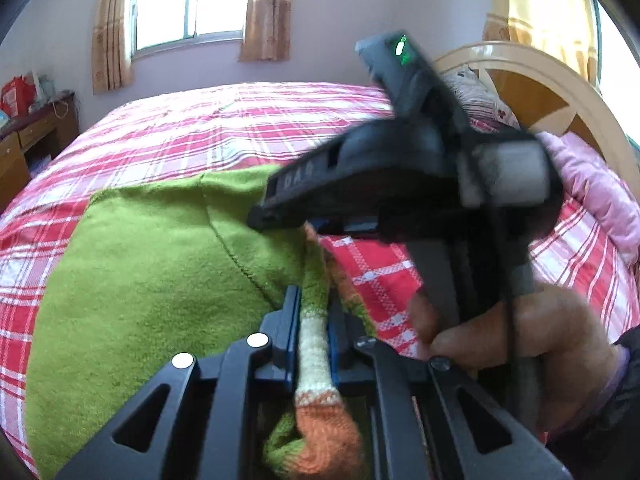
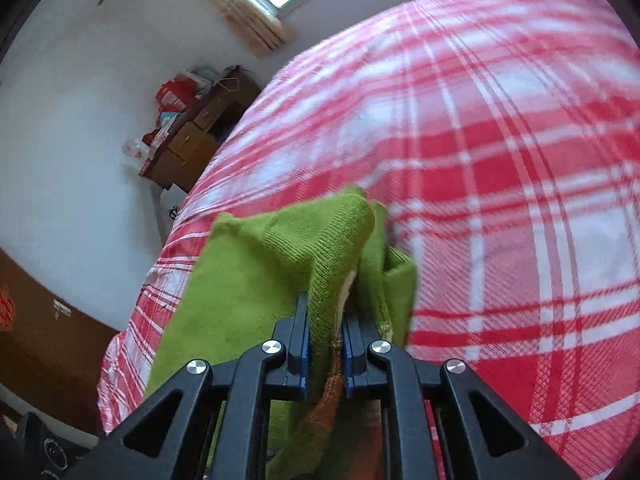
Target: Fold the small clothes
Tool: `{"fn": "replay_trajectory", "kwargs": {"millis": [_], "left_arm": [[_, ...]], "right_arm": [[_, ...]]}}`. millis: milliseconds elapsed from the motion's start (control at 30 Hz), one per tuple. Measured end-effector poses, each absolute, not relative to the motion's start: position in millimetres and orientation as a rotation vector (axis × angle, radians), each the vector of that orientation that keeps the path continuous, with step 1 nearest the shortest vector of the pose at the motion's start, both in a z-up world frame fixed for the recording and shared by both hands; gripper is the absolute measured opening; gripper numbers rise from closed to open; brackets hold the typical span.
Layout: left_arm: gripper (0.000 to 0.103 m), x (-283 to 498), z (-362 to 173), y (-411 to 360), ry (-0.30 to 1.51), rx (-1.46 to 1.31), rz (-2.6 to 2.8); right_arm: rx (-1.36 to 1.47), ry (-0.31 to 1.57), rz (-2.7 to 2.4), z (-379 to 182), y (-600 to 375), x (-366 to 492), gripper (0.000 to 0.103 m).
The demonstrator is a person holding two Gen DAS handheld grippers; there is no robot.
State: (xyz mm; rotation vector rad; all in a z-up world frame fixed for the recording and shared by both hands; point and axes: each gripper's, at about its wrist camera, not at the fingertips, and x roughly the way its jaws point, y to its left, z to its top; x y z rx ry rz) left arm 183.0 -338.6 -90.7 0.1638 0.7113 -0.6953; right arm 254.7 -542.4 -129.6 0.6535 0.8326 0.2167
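A small green knitted sweater [image 1: 152, 272] with orange and white striped trim lies on the red plaid bed [image 1: 224, 128]. My left gripper [image 1: 314, 320] is shut on its striped edge, which runs back between the jaws. My right gripper [image 2: 325, 320] is shut on a green ribbed edge of the same sweater [image 2: 256, 280], lifted into a fold above the bed [image 2: 500, 184]. In the left wrist view the right gripper's black body [image 1: 400, 168] crosses just above and right of the left one, held by a hand [image 1: 520, 336].
A wooden headboard [image 1: 552, 92] and a pink quilt [image 1: 592, 192] lie at the right. A wooden dresser [image 2: 188, 140] with clutter stands against the wall past the bed's far edge. A curtained window [image 1: 188, 0] is behind the bed.
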Motion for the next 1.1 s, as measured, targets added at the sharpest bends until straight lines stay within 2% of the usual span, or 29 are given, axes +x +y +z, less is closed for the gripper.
{"fn": "replay_trajectory", "kwargs": {"millis": [33, 133, 167, 233, 267, 300, 433, 500, 567, 600, 700, 900, 933, 967, 1000, 1033, 1100], "left_arm": [[0.013, 181.3, -89.5, -338.0, 0.708, 0.162, -0.705], [0.025, 170.3, -81.4, -319.0, 0.713, 0.144, -0.763], [0.031, 167.1, -78.4, -306.8, 0.714, 0.141, -0.781], [0.055, 153.6, -67.9, -276.2, 0.696, 0.139, -0.81], [0.072, 146.4, -65.5, -263.8, 0.677, 0.134, -0.808], [0.078, 139.8, -61.6, -241.9, 0.648, 0.123, -0.803], [0.079, 134.6, -66.4, -172.3, 0.625, 0.099, -0.732], [0.081, 141.0, -76.4, -146.7, 0.658, 0.092, -0.656], [0.081, 147.0, -89.3, -135.6, 0.721, 0.072, -0.602], [0.081, 150.6, -95.1, -130.4, 0.746, 0.069, -0.58], [0.081, 145.7, -105.6, -141.5, 0.754, 0.112, -0.52], [0.083, 144.9, -111.7, -164.4, 0.704, 0.226, -0.458], [0.083, 145.2, -112.3, -162.7, 0.706, 0.224, -0.451], [0.079, 148.5, -112.6, -162.3, 0.714, 0.205, -0.451], [0.07, 151.4, -112.7, -160.5, 0.727, 0.17, -0.465], [0.064, 153.0, -112.9, -160.9, 0.735, 0.151, -0.485], [0.035, 148.8, -114.7, -165.0, 0.742, 0.148, -0.537]], "right_arm": [[0.67, 0.817, 0.226, -132.3, -544.7, 254.1, 0.011], [0.711, 0.797, 0.215, -135.0, -547.8, 247.5, 0.012], [0.703, 0.796, 0.202, -132.6, -546.8, 242.5, 0.015], [0.684, 0.799, 0.184, -126.2, -547.3, 229.6, 0.019], [0.689, 0.79, 0.164, -121.4, -550.5, 214.7, 0.019], [0.695, 0.772, 0.137, -116.1, -554.2, 200.6, 0.02], [0.664, 0.709, 0.095, -89.3, -549.8, 135.9, 0.022], [0.653, 0.696, 0.129, -78.0, -537.6, 112.6, 0.027], [0.611, 0.683, 0.149, -67.7, -519.9, 92.1, 0.052], [0.58, 0.673, 0.147, -62.4, -510.8, 83.2, 0.057], [0.41, 0.64, 0.166, -45.6, -475.5, 72.3, 0.058], [0.045, 0.745, 0.186, -49.3, -417.7, 97.7, 0.057], [-0.006, 0.774, 0.164, -55.6, -414.1, 102.3, 0.056], [-0.066, 0.83, 0.113, -67.2, -411.9, 109.9, 0.036], [-0.075, 0.884, 0.099, -78.4, -414.8, 115.1, 0.023], [-0.046, 0.936, 0.104, -90.5, -418.9, 116.8, 0.015], [-0.038, 0.925, 0.092, -98.7, -420.8, 107.8, 0.014]]}}
